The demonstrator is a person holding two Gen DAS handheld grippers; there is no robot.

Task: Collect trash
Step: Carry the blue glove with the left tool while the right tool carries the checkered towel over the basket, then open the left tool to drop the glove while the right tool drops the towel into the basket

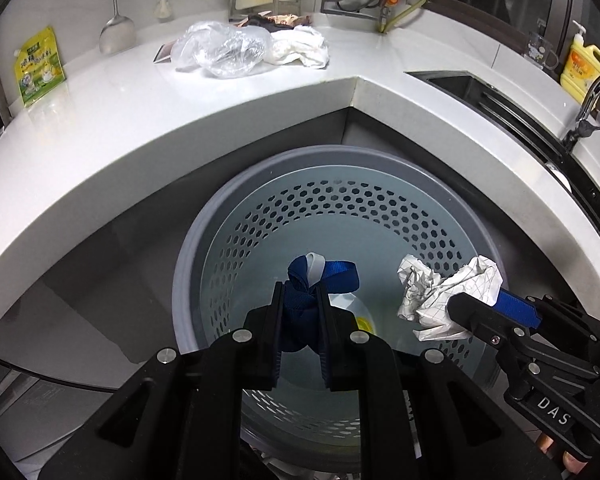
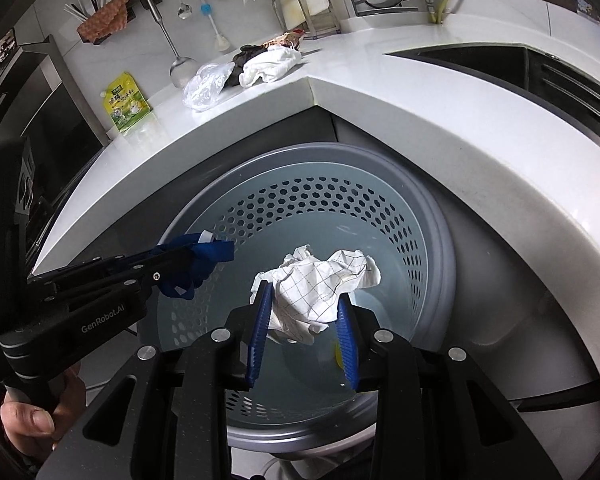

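Note:
A grey perforated trash bin (image 1: 384,176) (image 2: 432,208) stands on the floor under the corner of the white counter. My left gripper (image 1: 300,290) (image 2: 188,260) is shut on a bundle of blue strap with a white end (image 1: 300,312) (image 2: 204,256), held over the bin's mouth. My right gripper (image 2: 305,294) (image 1: 466,306) is shut on a crumpled sheet of white grid paper (image 2: 320,280) (image 1: 440,292), also above the bin. A small yellow item (image 1: 364,324) (image 2: 339,354) lies at the bin's bottom.
On the counter (image 1: 140,120) lie a clear plastic bag (image 1: 224,50) (image 2: 206,84), a white cloth (image 1: 300,48) (image 2: 272,65) and a green pouch (image 1: 40,66) (image 2: 127,102). A sink (image 1: 500,96) and a yellow soap bottle (image 1: 582,66) sit at right. A hand (image 2: 28,420) holds the left gripper's handle.

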